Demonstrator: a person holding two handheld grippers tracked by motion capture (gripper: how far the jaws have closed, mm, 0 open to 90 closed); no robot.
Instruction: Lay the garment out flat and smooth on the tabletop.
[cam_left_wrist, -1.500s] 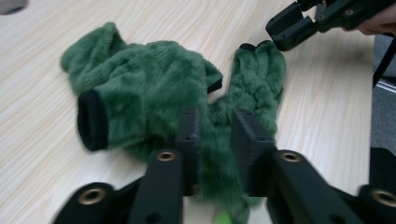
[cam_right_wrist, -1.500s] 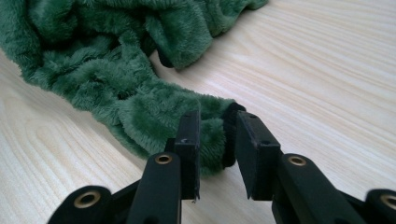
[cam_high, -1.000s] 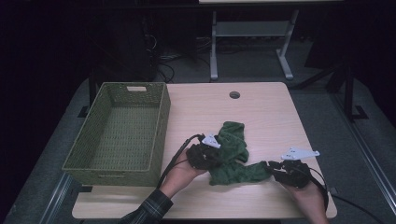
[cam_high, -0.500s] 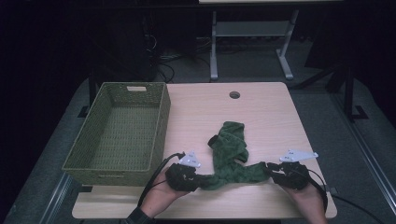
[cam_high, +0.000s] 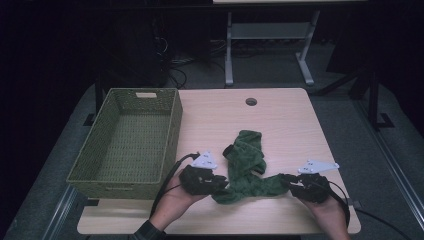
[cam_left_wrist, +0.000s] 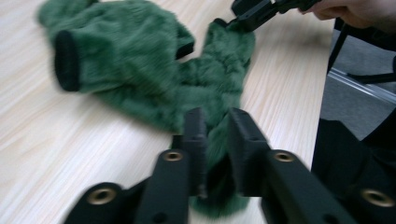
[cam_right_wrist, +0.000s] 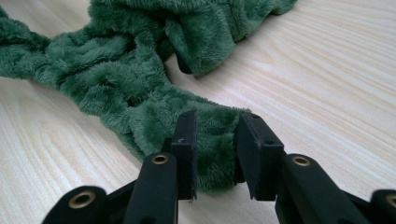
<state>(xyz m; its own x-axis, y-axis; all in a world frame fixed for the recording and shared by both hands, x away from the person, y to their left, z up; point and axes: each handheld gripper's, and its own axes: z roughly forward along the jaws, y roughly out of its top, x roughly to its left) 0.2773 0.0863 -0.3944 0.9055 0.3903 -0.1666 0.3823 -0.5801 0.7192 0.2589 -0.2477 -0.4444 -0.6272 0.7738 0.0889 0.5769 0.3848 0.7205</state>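
A green fuzzy cloth (cam_high: 245, 162) lies on the wooden table (cam_high: 290, 125), one part reaching away from me and the near part stretched sideways. My left gripper (cam_high: 220, 183) holds the cloth's near left end. In the left gripper view its jaws (cam_left_wrist: 217, 122) have just been closing, and the green cloth (cam_left_wrist: 140, 60) is pinched between them. My right gripper (cam_high: 286, 179) is shut on the right end. In the right gripper view the cloth (cam_right_wrist: 121, 79) is bunched between its pads (cam_right_wrist: 217, 122). The right gripper (cam_left_wrist: 254, 11) also appears at the top of the left gripper view, biting the cloth's far tip.
A green woven basket (cam_high: 172, 125) with nothing inside stands at the left of the table, close beside my left hand. A round cable hole (cam_high: 251, 101) sits near the far edge. Bare tabletop lies to the right and beyond the cloth.
My left gripper has moved from the middle of the cloth toward the near left, and the cloth's near part is now drawn out between the two grippers. The right gripper has stayed put.
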